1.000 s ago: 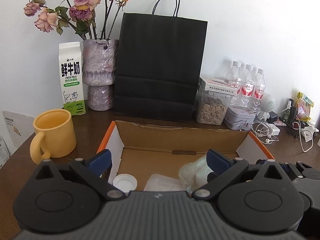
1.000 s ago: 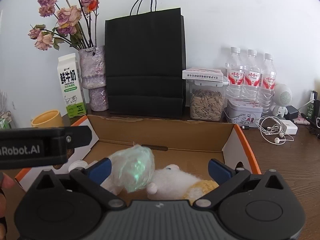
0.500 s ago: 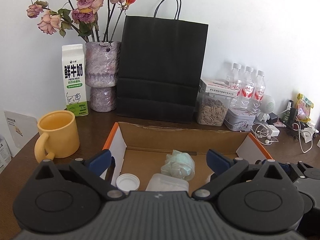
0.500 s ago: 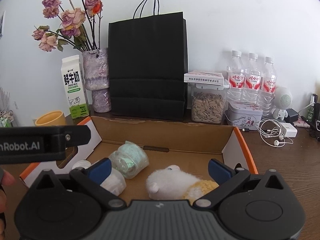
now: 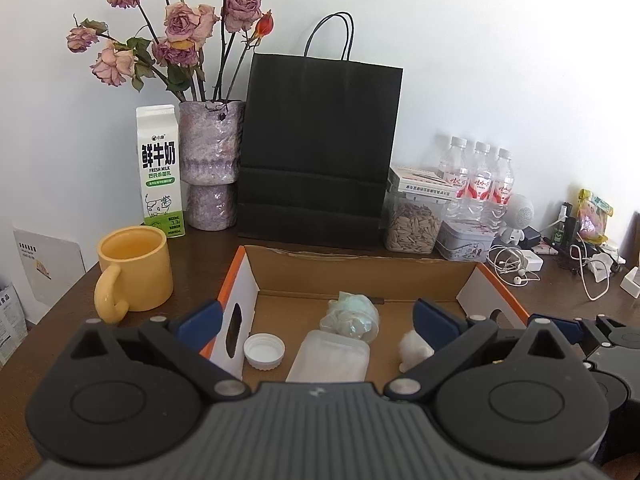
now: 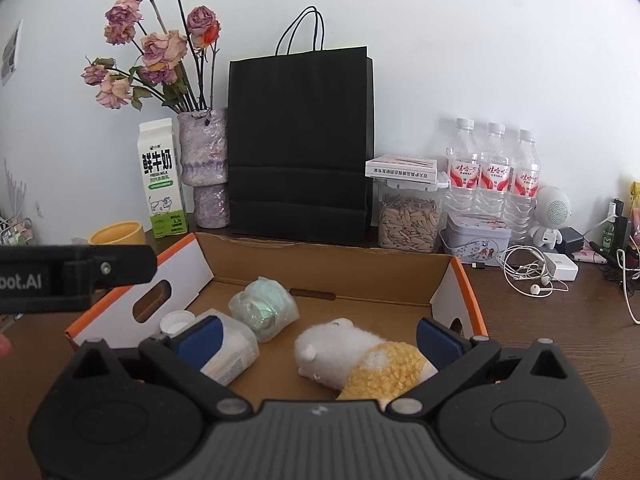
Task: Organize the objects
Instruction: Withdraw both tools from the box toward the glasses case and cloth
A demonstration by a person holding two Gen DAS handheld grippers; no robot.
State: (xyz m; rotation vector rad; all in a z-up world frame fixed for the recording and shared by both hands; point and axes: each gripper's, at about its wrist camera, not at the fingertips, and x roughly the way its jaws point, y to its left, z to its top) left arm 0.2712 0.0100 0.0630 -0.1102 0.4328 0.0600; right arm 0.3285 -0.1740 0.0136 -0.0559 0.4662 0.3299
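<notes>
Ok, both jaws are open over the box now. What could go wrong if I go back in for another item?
1. The wrapped roll lies on its rounded side against the plastic jar; a nudge could send it rolling.
2. The loose white cap sits close to the box wall, so pinching it looks awkward.
3. The yellow mug stands just left of the box; the left gripper could clip it when swinging out.

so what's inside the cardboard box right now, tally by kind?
plush toy: 1
plastic-wrapped bundle: 1
white jar: 1
loose white cap: 1
Total: 4, all in the cardboard box. Both grippers open, holding nothing.
</notes>
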